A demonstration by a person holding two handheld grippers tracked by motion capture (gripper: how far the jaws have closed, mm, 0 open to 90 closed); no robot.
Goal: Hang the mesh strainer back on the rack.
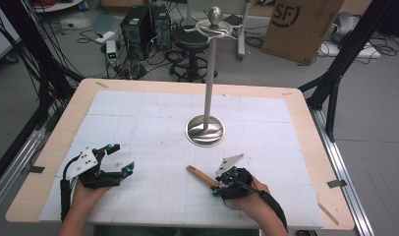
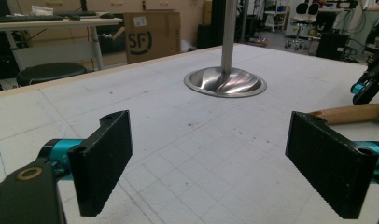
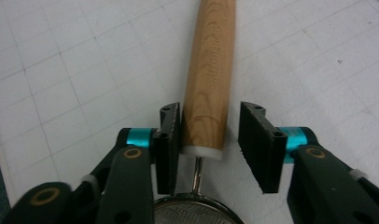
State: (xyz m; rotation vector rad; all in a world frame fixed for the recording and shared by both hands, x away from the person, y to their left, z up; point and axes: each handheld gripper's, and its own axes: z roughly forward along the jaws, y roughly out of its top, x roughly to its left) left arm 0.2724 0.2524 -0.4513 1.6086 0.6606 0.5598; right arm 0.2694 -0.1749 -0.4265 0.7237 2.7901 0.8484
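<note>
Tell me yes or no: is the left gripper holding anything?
No: in the left gripper view the left gripper stands wide open over the bare table, nothing between its pads.

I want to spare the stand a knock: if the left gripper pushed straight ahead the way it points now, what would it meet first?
Probably the metal stand's round base. The left gripper, jaws wide open, points across bare white mat roughly at it. The wooden handle lies right of that line, though depth is uncertain.
</note>
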